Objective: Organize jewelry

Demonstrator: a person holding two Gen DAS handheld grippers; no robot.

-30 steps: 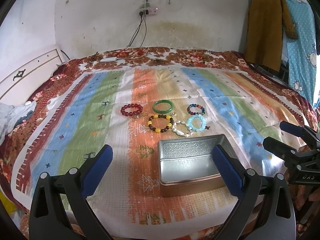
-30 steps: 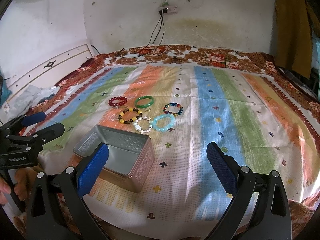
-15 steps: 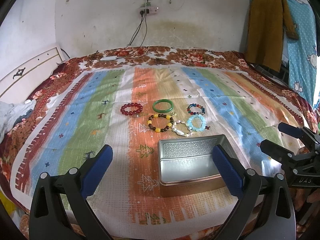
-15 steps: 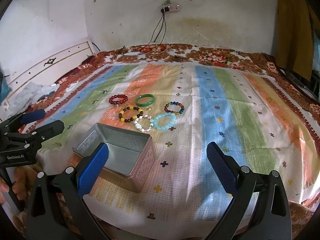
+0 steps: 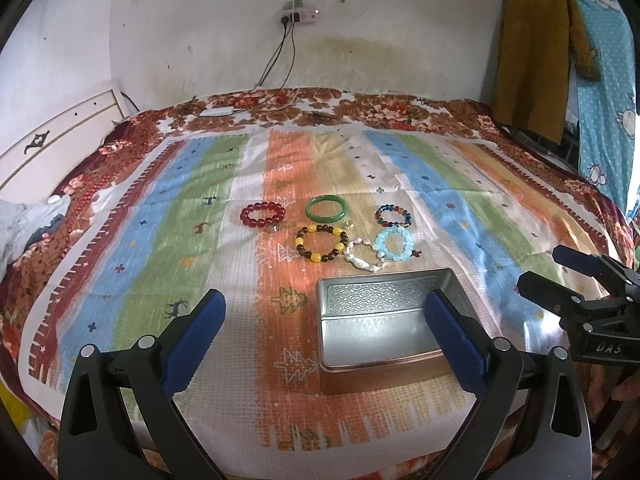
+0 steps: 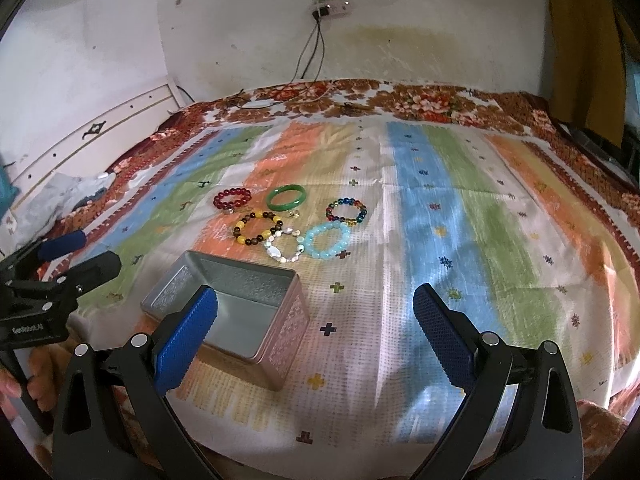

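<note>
Several bracelets lie on the striped bedspread: a red bead bracelet [image 5: 263, 214] [image 6: 232, 198], a green bangle [image 5: 325, 208] [image 6: 286, 197], a yellow-and-brown bead bracelet [image 5: 321, 243] [image 6: 257, 227], a pearl bracelet [image 5: 362, 255] [image 6: 283, 247], a light blue bead bracelet [image 5: 394, 243] [image 6: 327, 240] and a multicolour bead bracelet [image 5: 393, 216] [image 6: 346, 211]. An open, empty metal tin [image 5: 382, 322] [image 6: 230, 304] stands in front of them. My left gripper [image 5: 326, 334] [image 6: 64, 254] is open, low before the tin. My right gripper [image 6: 316, 330] [image 5: 554, 270] is open, right of the tin.
The bed's white headboard [image 5: 52, 138] is at the left with crumpled cloth [image 5: 28, 220] beside it. A power strip with cables [image 5: 298, 18] hangs on the far wall. Clothes [image 5: 532, 48] hang at the right. A phone on a cable [image 5: 218, 112] lies at the far bed edge.
The right gripper has moved forward a little toward the bracelets; its view is slightly blurred. The left gripper has barely moved. Both stay open and empty.
</note>
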